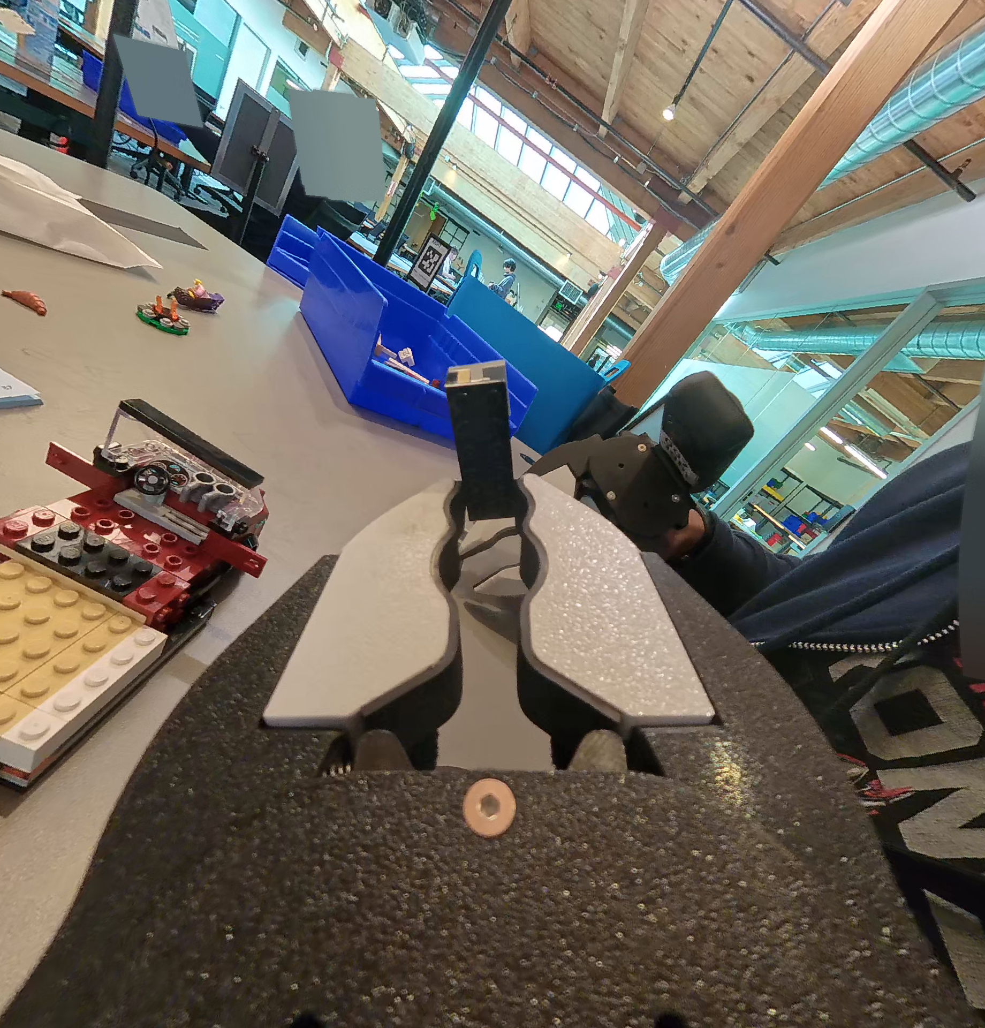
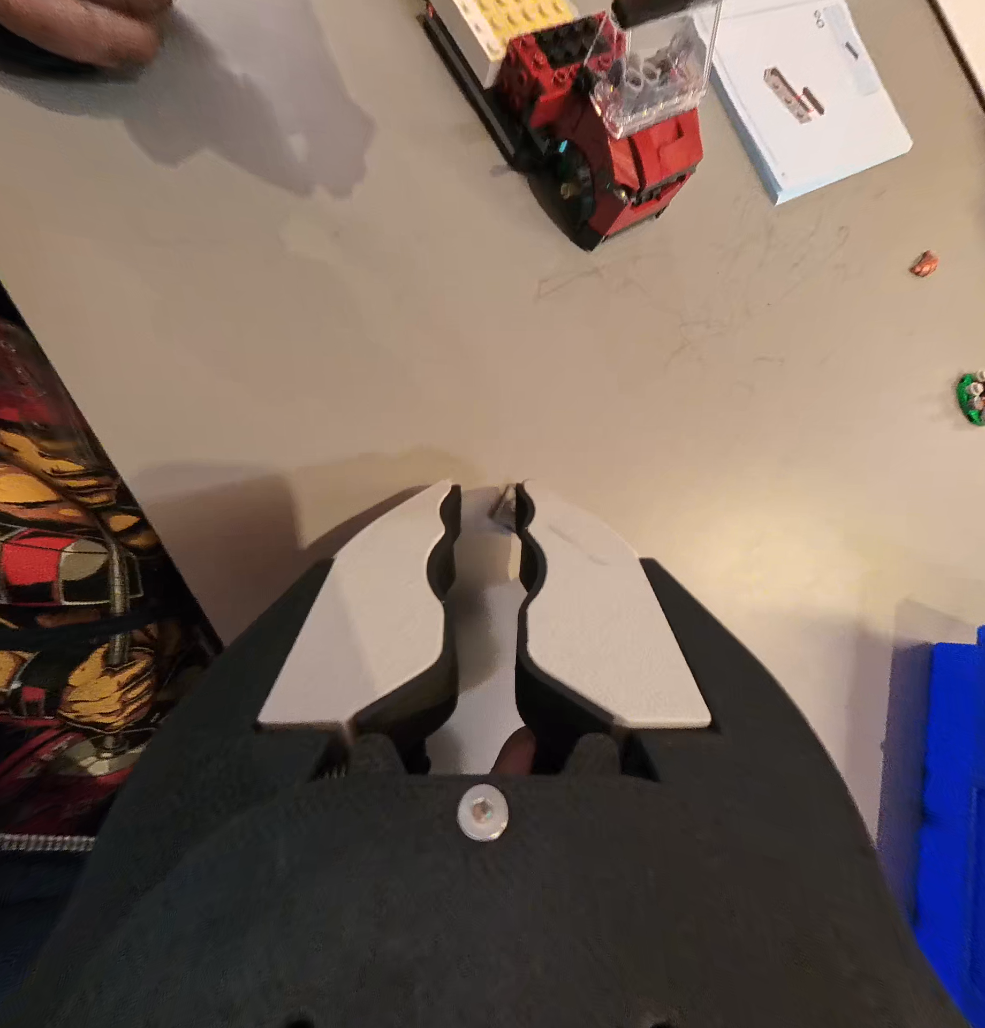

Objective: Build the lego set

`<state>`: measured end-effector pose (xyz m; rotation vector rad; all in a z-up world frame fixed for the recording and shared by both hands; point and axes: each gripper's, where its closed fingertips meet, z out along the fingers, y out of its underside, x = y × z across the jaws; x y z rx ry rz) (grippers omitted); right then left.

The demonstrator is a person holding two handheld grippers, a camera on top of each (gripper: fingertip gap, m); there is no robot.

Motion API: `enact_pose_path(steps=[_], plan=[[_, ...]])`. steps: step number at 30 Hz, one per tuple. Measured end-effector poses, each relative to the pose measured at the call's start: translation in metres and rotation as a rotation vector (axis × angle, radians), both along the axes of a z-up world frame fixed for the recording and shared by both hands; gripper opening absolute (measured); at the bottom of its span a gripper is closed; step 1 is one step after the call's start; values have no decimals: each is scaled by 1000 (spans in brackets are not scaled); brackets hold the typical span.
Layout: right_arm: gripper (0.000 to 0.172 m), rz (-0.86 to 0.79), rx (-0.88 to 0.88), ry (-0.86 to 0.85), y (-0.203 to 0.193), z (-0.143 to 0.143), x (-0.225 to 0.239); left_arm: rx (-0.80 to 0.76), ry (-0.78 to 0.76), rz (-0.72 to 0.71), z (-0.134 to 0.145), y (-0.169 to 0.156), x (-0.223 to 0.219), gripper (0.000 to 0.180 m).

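- Right now your left gripper [image 1: 487, 492] squeezes a long black brick piece [image 1: 482, 450] between its two fingertips. The piece stands up out of the tips and has a small grey part on top.
- Left of that gripper, near you, sits a toy brick car [image 1: 145, 534] in dark red, black and tan, with a clear windshield. It rests on the grey table [image 1: 229, 356].
- Far behind the black piece lies a blue bin [image 1: 368, 334] with a few small bricks inside.
- Far left on the table are a small green round build [image 1: 162, 320], a little purple build [image 1: 198, 295] and a brown bit [image 1: 26, 300].
- Your right gripper [image 2: 487, 503] points down at the bare table. Its fingers stand a little apart, with a small thin grey bit [image 2: 506, 509] against the right finger. I cannot tell if it is gripped.
- Far from the right gripper you see the toy car and a white booklet [image 2: 807, 105] just right of it.
- A blue bin edge [image 2: 957, 806] sits near, on the right.
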<state>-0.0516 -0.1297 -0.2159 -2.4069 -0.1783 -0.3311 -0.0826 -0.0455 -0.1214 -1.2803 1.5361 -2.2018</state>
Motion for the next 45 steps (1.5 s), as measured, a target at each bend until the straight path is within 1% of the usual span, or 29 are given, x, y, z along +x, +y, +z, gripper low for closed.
enact_pose_path(steps=[8, 11, 14, 18, 24, 25, 26, 27, 28, 30, 31, 34, 36, 38, 40, 41, 45], plan=[[21, -52, -44, 20, -4, -9, 8, -13, -3, -4, 1, 1, -1, 17], [22, -63, -32, 29, -4, -6, 11, -15, -1, -7, 0, 1, 0, 17], [22, -74, -46, -6, -7, -2, 19, -17, 0, -8, 0, 1, 0, 17], [23, -46, -107, 29, -5, -2, 20, -17, 1, -7, 0, 1, 0, 17], [25, -6, -278, 76, -8, -8, 25, -18, -3, -1, 1, 2, 0, 17], [24, -10, -292, 81, -8, -9, 27, -18, -2, -1, 0, 2, 0, 17], [19, -6, -298, 96, -9, -10, 26, -17, -2, -3, 0, 1, -1, 17], [17, -4, -285, 124, -7, -9, 24, -17, 1, -5, 0, 1, -1, 17], [17, -17, -247, 158, -4, -6, 23, -16, 10, -10, -1, 0, -1, 17], [17, -52, -112, 250, 8, 5, 21, -20, 46, -24, -4, -1, -1, 17], [17, -63, -8, 304, 16, 15, 20, -26, 66, -22, -5, -1, -1, 17], [17, -109, 387, 522, 42, 59, 15, -59, 159, -32, -13, -4, 1, 17], [17, -123, 618, 669, 52, 85, 14, -130, 201, -57, -12, -9, 0, 17], [17, -101, 790, 804, 59, 104, 9, -244, 239, -96, -10, -16, 0, 17], [17, -66, 894, 882, 66, 114, 2, -375, 279, -145, -8, -23, -1, 17], [16, -43, 917, 898, 70, 117, -3, -440, 294, -170, -6, -26, -2, 16], [17, 49, 920, 834, 83, 120, -21, -638, 347, -238, -4, -29, -5, 17]])
